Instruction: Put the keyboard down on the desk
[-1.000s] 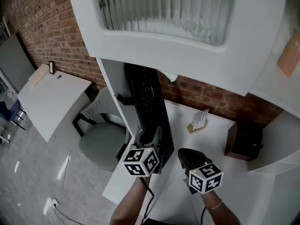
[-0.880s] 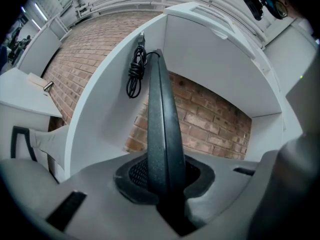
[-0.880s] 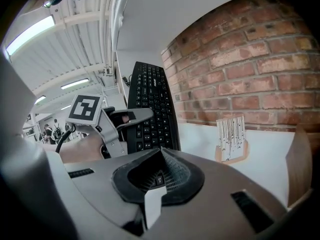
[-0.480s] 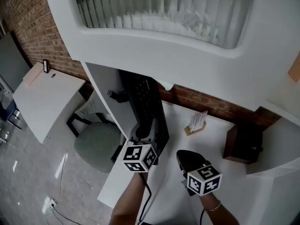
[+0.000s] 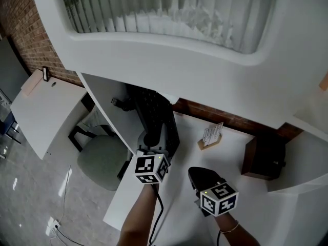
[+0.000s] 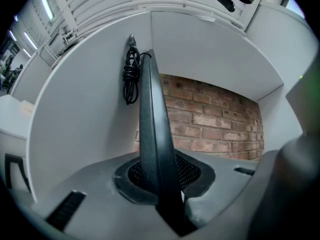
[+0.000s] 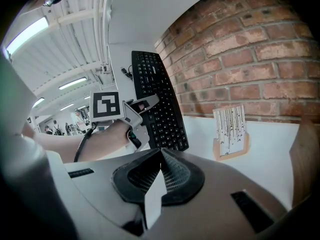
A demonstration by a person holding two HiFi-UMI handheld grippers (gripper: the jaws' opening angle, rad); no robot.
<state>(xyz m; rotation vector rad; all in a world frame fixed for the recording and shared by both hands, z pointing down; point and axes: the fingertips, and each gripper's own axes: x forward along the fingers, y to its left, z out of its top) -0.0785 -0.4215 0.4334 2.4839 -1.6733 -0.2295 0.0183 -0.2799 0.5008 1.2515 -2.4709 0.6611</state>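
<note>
A black keyboard point(image 5: 158, 118) stands steeply on its long edge at the desk's left side, next to the white side panel point(image 5: 105, 118). My left gripper point(image 5: 154, 146) holds its near end. In the left gripper view the keyboard point(image 6: 152, 119) rises edge-on between the pads of my left gripper point(image 6: 161, 186), whose jaws are opening slightly while still touching it. My right gripper point(image 5: 197, 176) hovers over the white desk point(image 5: 177, 209) to the right, its jaws together and empty. The right gripper view shows the keyboard's keys point(image 7: 157, 96), the left gripper point(image 7: 142, 105) on it, and my right gripper point(image 7: 159, 159).
A small card in a wooden holder point(image 5: 211, 136) stands by the brick wall point(image 5: 225, 119). A dark brown box point(image 5: 264, 155) sits at the right. A coiled black cable point(image 6: 131, 71) hangs on the side panel. A grey chair point(image 5: 100, 158) stands beyond the panel.
The left gripper has carried the keyboard a little farther from me, and the keyboard now shows narrower, more edge-on. The right gripper has stayed near the same spot.
</note>
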